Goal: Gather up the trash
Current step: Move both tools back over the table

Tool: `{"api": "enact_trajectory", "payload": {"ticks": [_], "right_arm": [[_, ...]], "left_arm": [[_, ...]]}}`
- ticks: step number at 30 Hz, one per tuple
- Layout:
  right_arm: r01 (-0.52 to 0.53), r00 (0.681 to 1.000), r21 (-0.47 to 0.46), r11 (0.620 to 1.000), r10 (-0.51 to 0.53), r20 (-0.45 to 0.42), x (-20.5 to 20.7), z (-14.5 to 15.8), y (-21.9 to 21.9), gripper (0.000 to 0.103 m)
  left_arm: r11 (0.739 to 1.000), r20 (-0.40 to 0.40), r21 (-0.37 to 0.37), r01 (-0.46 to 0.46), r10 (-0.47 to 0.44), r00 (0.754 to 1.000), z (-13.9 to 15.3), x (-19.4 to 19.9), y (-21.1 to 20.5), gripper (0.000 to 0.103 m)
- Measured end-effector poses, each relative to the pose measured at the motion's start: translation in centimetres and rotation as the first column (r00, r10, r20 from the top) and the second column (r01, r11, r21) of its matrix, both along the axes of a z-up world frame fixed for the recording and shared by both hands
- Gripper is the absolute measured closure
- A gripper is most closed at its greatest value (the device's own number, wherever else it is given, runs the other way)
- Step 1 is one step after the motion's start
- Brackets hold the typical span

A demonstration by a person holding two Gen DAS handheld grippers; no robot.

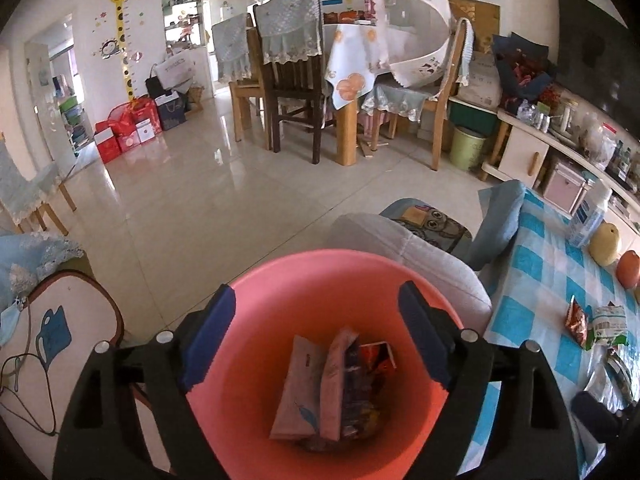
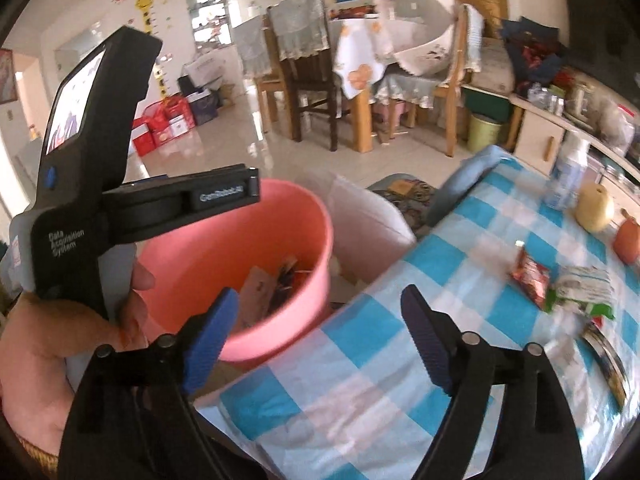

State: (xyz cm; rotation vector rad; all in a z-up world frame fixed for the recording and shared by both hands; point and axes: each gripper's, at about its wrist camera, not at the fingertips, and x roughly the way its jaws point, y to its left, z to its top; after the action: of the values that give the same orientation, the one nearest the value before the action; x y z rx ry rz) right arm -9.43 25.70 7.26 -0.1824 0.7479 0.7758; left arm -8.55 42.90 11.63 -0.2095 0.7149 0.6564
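Hovering over the pink bin (image 1: 320, 288), your left gripper (image 1: 316, 332) has its blue-padded jaws spread wide with nothing between them. Inside the bin sit the collected wrappers (image 1: 332, 388): a pale pink packet, a dark one and a red-orange one, standing on edge. No print on them can be read.

Your right gripper (image 2: 320, 336) is spread too, empty, hanging over the near edge of the table with the blue-and-white checked cloth (image 2: 360, 360). In the right wrist view your left hand (image 2: 48, 344) grips the other device, whose body reads "Data Acquisition System"; its clamp label is too blurred to read. That device blocks part of the bin from this side.

Trash still on the cloth, well apart from the right gripper: a red snack packet (image 2: 530, 278) and, just beside it, a white-and-green wrapper (image 2: 584, 290); its print is unreadable. A dark-rimmed item (image 2: 604, 360) lies near them at the right edge, too blurred to tell.

Farther back on the table: a yellow pear (image 2: 596, 208), an orange fruit (image 2: 628, 240), a white bottle (image 2: 568, 176) with blue label. A grey cushion (image 1: 404, 248) sits just behind the bin, beside the table. Beyond: dining table, covered chairs (image 1: 292, 80), green bucket (image 1: 466, 148), red gift boxes (image 1: 128, 128), giraffe height chart (image 1: 122, 32).
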Motion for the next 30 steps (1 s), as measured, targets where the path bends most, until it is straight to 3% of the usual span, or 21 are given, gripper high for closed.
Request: {"api": "enact_trajectory", "payload": {"ticks": [2,15,30], "right_arm": [[0.019,1.000,-0.006,1.000,-0.019,0.006,-0.2,0.2,-1.0,0.014],[0.079,0.997,-0.046,0.996,-0.078,0.021,-2.4,-0.1,-5.9,0.014],[0.141,0.990,-0.005,0.990,-0.141,0.002,-2.7,0.4,-10.8,0.011]], "left_arm": [[1.000,0.001,0.000,0.014,-0.014,1.000,0.0,0.2,-0.5,0.017],[0.995,-0.020,0.030,0.100,-0.099,0.995,-0.1,2.2,-4.6,0.016],[0.973,-0.056,0.096,0.212,-0.207,0.977,-0.3,4.8,-10.8,0.016]]}}
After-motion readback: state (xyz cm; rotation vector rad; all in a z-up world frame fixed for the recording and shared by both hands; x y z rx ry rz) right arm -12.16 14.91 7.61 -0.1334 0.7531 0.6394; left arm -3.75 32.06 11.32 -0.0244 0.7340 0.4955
